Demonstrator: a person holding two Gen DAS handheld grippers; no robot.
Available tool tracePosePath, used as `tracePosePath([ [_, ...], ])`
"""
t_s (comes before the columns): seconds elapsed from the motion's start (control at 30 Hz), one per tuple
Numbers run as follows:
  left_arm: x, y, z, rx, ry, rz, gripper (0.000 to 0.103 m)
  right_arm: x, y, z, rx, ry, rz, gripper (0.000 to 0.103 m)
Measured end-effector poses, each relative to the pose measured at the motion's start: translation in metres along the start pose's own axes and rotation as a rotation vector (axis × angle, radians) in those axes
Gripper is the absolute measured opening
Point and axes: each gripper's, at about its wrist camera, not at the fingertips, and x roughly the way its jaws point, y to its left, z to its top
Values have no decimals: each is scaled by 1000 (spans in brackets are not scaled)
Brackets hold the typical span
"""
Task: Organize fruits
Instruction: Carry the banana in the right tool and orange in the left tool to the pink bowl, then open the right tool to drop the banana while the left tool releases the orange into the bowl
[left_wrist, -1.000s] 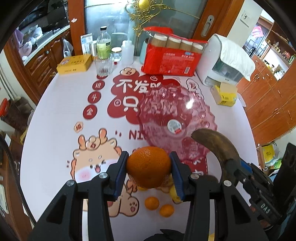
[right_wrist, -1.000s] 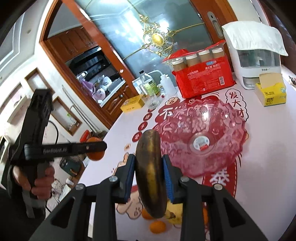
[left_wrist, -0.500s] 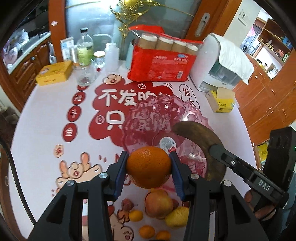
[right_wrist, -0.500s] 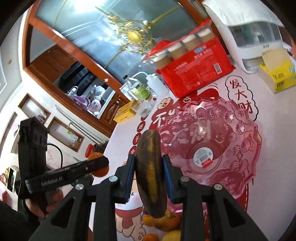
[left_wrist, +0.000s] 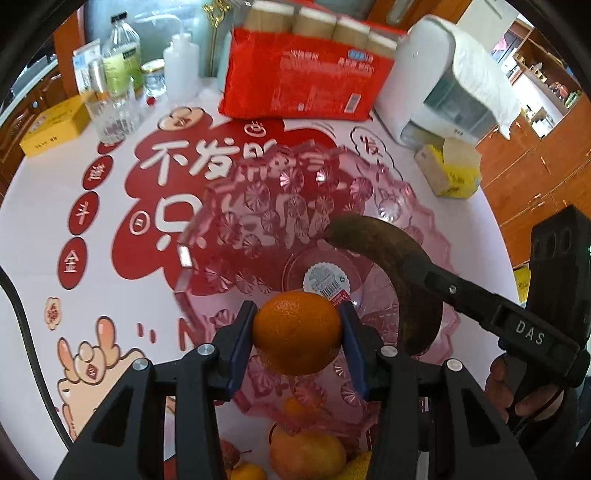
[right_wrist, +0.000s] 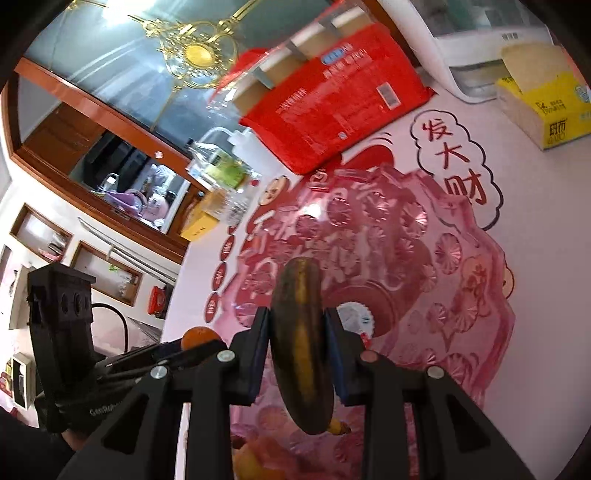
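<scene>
Left wrist view: loose fruit is cut off behind the left gripper, clamped on a round orange above the pink glass bowl.

Right wrist view: the right gripper pinches a browned banana, its lower tip poking below the fingers, over the bowl.

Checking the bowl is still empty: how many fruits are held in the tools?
2: an orange in the left tool, a browned banana in the right tool, both above the pink bowl.

Orange fruit, brown banana, pink bowl
</scene>
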Motion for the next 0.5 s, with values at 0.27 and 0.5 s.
tracePosePath([
  [0.27,19,-3,-2,9,42,29,44,8,-10,1,-4,22,-45,31],
  [0.5,4,-6,-3,10,14,32,58,-11,-8,4,-38,-30,-114,44],
])
